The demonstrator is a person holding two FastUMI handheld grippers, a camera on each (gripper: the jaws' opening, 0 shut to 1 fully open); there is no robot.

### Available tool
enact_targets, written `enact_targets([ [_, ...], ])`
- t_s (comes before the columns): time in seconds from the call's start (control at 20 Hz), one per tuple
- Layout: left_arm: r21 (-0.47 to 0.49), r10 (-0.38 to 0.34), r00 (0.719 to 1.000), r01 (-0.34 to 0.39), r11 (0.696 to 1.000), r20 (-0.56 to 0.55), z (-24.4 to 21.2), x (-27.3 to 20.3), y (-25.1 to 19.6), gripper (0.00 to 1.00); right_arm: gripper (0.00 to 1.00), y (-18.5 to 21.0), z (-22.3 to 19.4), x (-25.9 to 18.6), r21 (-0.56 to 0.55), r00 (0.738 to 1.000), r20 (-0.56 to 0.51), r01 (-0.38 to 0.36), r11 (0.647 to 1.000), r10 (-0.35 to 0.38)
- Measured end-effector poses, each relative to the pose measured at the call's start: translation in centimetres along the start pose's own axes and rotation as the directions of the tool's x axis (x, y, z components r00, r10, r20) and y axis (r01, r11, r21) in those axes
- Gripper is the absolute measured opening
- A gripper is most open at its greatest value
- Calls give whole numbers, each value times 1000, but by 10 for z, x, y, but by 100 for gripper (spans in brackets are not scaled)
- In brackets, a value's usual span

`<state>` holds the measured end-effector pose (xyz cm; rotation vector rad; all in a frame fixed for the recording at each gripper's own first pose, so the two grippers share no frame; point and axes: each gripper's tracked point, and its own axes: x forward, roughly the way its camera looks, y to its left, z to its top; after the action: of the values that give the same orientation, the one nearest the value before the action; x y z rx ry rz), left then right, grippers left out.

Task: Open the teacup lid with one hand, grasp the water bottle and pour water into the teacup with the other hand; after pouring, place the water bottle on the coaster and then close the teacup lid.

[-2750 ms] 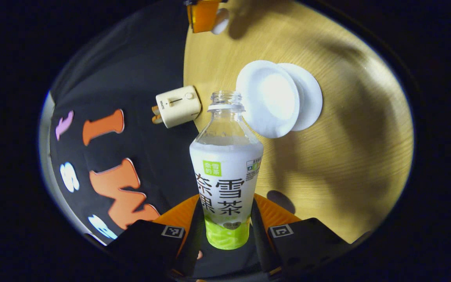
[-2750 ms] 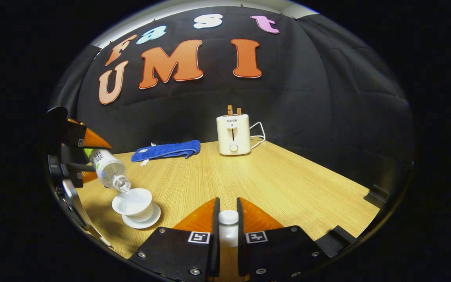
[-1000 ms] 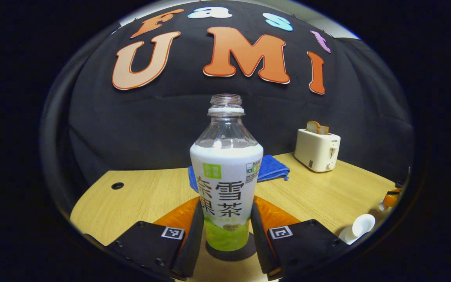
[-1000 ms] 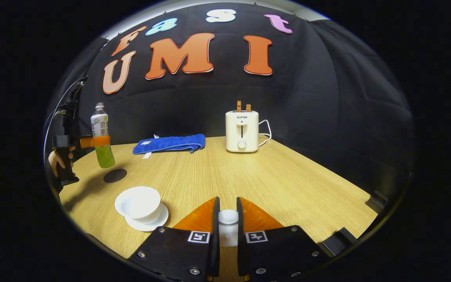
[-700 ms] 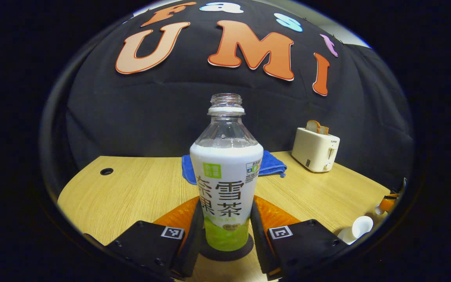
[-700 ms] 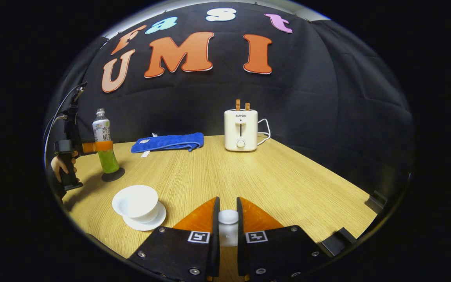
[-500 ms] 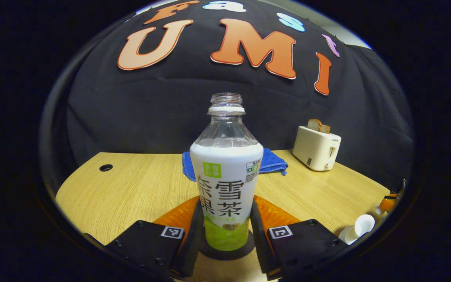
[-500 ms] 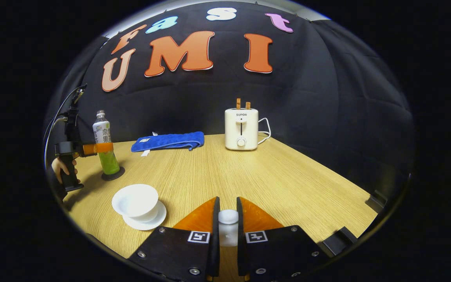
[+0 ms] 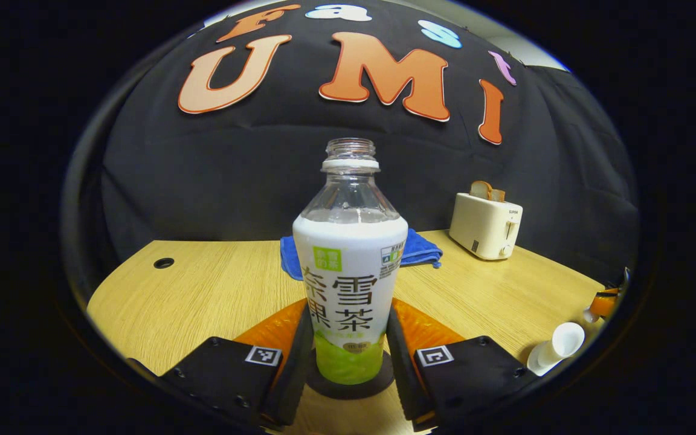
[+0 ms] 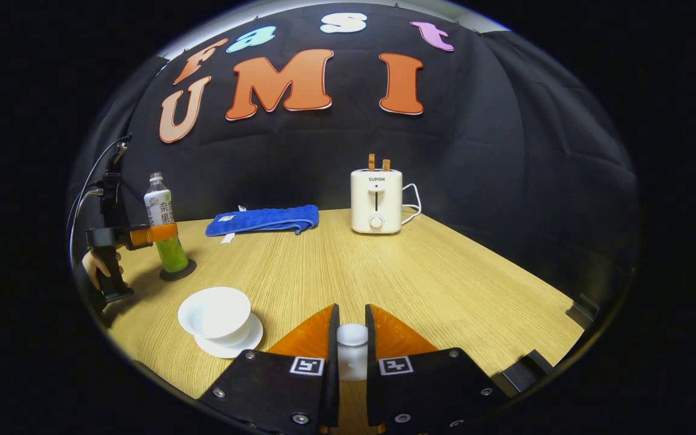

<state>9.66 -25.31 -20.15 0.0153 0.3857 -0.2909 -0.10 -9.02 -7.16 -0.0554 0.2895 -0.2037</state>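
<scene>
The uncapped water bottle (image 9: 350,266) stands upright on the dark round coaster (image 9: 378,386), with my left gripper (image 9: 349,308) shut on its lower body. In the right gripper view the same bottle (image 10: 164,223) rests on the coaster (image 10: 177,273) at the table's left, with the left gripper (image 10: 151,234) and a hand behind it. The white teacup (image 10: 215,312) sits open on its saucer (image 10: 245,341) at front left. My right gripper (image 10: 350,317) is shut on the white knob of the teacup lid (image 10: 352,350). The teacup (image 9: 556,350) also shows at the far right edge.
A cream toaster (image 10: 376,201) with bread in it stands at the back of the wooden table (image 10: 414,278). A folded blue cloth (image 10: 263,220) lies left of it by the wall. A round hole (image 9: 163,263) marks the tabletop's left part.
The bottle went from tilted over the teacup to upright, moved left and came down onto the coaster. The right gripper has stayed put with the lid.
</scene>
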Motion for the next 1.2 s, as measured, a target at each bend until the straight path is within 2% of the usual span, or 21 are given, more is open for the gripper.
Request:
enact_targets([
  [0.45,5,19,1000,-19,1000,-23,-5,-3,2,72,18,0,5,-1,3,1000,15,-3,1000,3],
  [0.55,1,23,1000,-23,1000,-16,-3,-3,2,92,19,0,8,-2,2,1000,21,0,1000,0],
  [0.6,-4,24,1000,-25,1000,-13,-4,-4,1,96,19,-1,9,-1,-8,1000,25,10,1000,-10],
  [0.65,-4,31,999,-31,1000,-11,-3,-5,2,97,18,0,12,-1,-16,999,30,12,1000,-12],
  [0.9,-11,54,999,-54,998,-8,-3,-16,3,97,19,23,39,-6,-17,995,91,-45,999,47],
  [1.2,-18,126,990,-125,992,65,7,-35,12,96,18,81,58,-8,-46,974,129,-182,982,187],
])
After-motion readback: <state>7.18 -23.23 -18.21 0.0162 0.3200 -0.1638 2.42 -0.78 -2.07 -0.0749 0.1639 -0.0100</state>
